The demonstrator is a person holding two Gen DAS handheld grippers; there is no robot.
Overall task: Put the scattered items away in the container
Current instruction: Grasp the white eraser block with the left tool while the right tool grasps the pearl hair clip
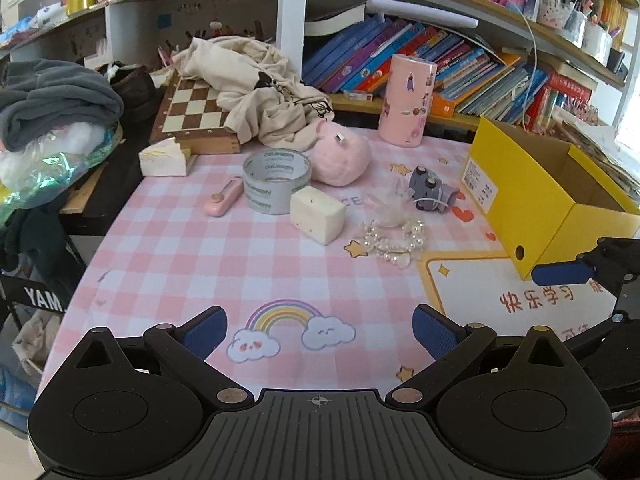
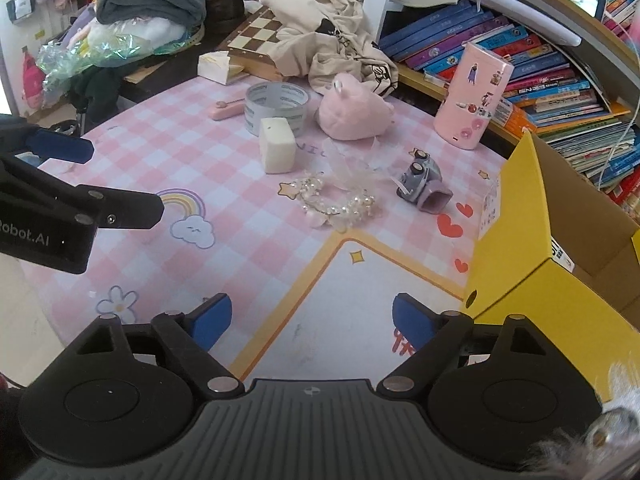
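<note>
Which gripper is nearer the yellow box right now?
Right. The right gripper hovers open beside the near corner of the yellow box. The left gripper, also open, sits further along the table, over the rainbow print.

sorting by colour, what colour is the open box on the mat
The box is yellow outside, plain brown cardboard inside; clearest in the left wrist view.

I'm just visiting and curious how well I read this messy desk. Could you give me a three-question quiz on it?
1. True or false: the yellow box already holds the tape roll.
2. What lies nearest the bead bracelet: A chessboard, B toy car, C grey blanket?
3. Is anything between the jaws of the left gripper or the right gripper?

Key: 1 false, the tape roll sits on the checked mat. 2 B. 3 No, both stand open and empty.
</note>
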